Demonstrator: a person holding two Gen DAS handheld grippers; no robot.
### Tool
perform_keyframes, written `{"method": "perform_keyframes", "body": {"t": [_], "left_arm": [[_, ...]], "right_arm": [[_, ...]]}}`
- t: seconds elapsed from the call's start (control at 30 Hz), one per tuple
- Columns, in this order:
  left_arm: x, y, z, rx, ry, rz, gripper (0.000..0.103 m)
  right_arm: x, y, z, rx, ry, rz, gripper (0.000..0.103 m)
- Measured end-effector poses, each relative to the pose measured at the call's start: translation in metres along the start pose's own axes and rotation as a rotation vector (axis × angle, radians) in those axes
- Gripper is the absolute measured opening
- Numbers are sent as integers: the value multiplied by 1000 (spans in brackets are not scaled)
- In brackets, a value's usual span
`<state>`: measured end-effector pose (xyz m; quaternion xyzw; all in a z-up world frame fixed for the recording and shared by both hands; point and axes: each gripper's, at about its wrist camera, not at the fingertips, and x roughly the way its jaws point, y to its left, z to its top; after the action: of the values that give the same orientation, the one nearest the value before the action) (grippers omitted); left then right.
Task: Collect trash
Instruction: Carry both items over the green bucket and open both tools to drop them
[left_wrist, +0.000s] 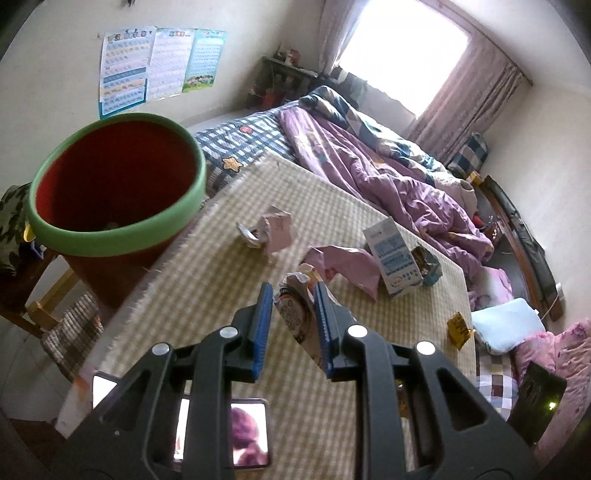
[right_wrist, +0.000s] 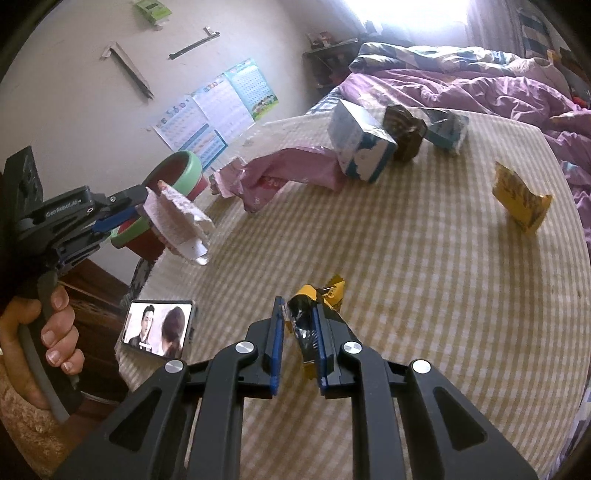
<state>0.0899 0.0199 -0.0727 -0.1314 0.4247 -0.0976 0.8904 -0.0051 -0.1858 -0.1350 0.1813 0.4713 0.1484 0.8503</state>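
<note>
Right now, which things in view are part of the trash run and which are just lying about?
Job:
- white wrapper in left gripper
- black-yellow wrapper in right gripper
- red bin
- pink bags
- blue-white carton
- yellow packet

Lying about:
- phone
- purple quilt
- wall posters

The left claw (left_wrist: 293, 295) points forward and downward, its two blue-padded fingers (left_wrist: 263, 325) pressed in on a crumpled white wrapper (left_wrist: 295, 317) — held clear of the bed. Seen from the right wrist, the same left claw (right_wrist: 147, 210) juts in from the left edge, lifted and roughly level, and a bare hand (right_wrist: 48, 332) wraps its grey handle from below, fingers curled, nails facing the camera. The right claw (right_wrist: 299, 317) tilts downward too, its blue fingers (right_wrist: 276, 332) nearly together and pinching a black-and-yellow wrapper (right_wrist: 310, 314) between the pads — the black arms spread wide behind them.
</note>
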Motion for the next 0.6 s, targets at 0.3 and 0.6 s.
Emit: {"method": "perform_keyframes", "body": {"t": [0.3,0.6], "left_arm": [[-8,25,13,-2,-12,-17,22],[-8,53,31,-1,-8,-61,22]], "right_arm": [[6,17,4,12,-9,-30,6],[22,10,-1,90,28,-117,9]]}}
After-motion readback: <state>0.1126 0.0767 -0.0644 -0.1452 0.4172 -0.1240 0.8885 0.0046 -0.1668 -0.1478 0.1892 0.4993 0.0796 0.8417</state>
